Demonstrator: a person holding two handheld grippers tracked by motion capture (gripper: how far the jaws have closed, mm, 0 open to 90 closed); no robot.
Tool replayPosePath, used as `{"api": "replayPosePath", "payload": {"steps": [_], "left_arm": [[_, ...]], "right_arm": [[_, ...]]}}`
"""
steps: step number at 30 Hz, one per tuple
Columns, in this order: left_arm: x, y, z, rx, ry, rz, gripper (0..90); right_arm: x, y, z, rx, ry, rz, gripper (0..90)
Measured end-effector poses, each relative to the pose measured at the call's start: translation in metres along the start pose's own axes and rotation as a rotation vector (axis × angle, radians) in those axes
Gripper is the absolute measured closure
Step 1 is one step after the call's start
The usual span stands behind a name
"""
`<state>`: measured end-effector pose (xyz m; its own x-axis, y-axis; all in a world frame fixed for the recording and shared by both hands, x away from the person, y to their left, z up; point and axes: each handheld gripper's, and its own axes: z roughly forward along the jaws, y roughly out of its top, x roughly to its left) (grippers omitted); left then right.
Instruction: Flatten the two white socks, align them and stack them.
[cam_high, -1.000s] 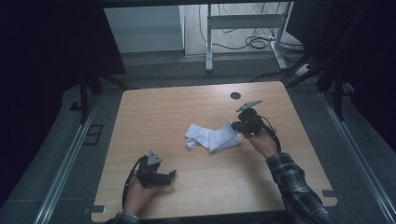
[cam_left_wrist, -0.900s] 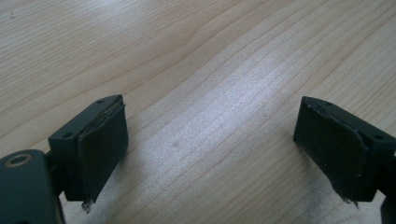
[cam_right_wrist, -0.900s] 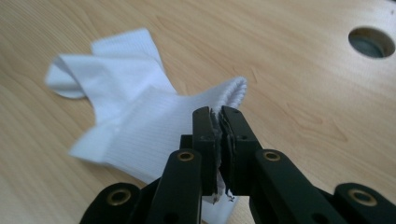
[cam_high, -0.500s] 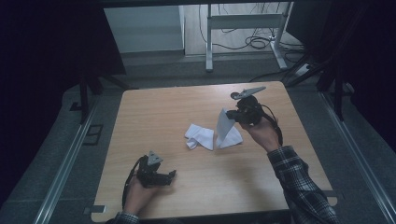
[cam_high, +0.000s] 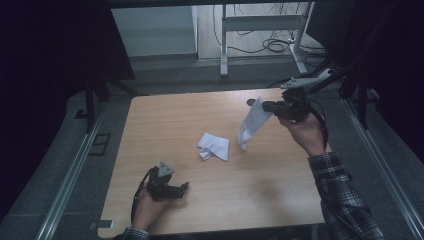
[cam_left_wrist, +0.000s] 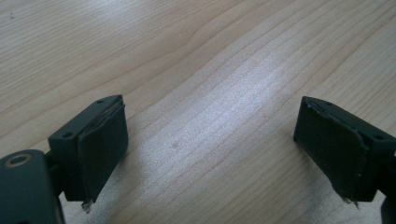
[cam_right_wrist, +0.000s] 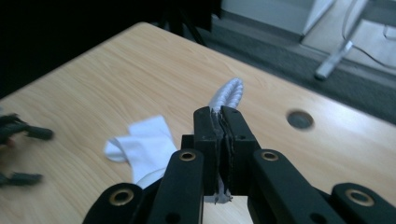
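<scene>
Right gripper (cam_high: 267, 106) is up in the air over the far right part of the table (cam_high: 280, 200), held level and pointing leftward, the person's right hand (cam_high: 306, 131) wrapped around it and a plaid sleeve (cam_high: 339, 195) running back toward the near edge. Its jaws are pinched tight on a white sock (cam_high: 251, 123), which dangles from them with its lower end clear of the wood; in the right gripper view the ribbed cuff of that sock pokes out past the closed jaws. Second white sock (cam_high: 215, 146) lies crumpled flat near the table's middle, well apart from the hanging one. So that's two socks, two grippers. Down at the near left corner, the left gripper (cam_high: 184, 187) rests low by the tabletop in the left hand (cam_high: 147, 210), pointing right, jaws spread wide with bare wood between them. No brand marks or writing legible anywhere. One dark round hole (cam_right_wrist: 300, 119) sits in the tabletop at the far side.
</scene>
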<state>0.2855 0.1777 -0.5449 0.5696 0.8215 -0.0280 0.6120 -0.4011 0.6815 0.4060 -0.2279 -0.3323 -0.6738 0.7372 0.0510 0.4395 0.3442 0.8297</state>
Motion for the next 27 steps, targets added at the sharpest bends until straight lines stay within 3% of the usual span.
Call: {"api": "replayPosePath", "payload": {"steps": [1, 12, 19, 24, 25, 27], "left_arm": [[0.0, 0.0, 0.0, 0.001, -0.001, 0.001, 10.1], [-0.001, 0.0, 0.0, 0.003, 0.0, -0.009, 10.1], [-0.001, 0.001, 0.001, 0.003, 0.003, -0.011, 10.1], [-0.001, 0.002, 0.001, 0.005, 0.001, -0.009, 10.1], [-0.001, 0.002, 0.001, 0.005, 0.001, -0.009, 10.0], [0.0, 0.004, 0.002, 0.02, -0.005, -0.001, 10.1]], "right_arm": [[-0.013, -0.015, -0.001, 0.02, -0.02, 0.025, 84.9], [-0.067, -0.082, -0.007, 0.086, -0.106, 0.145, 84.7], [-0.089, -0.122, -0.011, 0.133, -0.147, 0.193, 84.4], [-0.099, -0.157, -0.005, 0.182, -0.167, 0.223, 84.1], [-0.099, -0.157, -0.005, 0.182, -0.167, 0.223, 84.1], [-0.104, -0.175, -0.001, 0.198, -0.165, 0.254, 84.0]]}}
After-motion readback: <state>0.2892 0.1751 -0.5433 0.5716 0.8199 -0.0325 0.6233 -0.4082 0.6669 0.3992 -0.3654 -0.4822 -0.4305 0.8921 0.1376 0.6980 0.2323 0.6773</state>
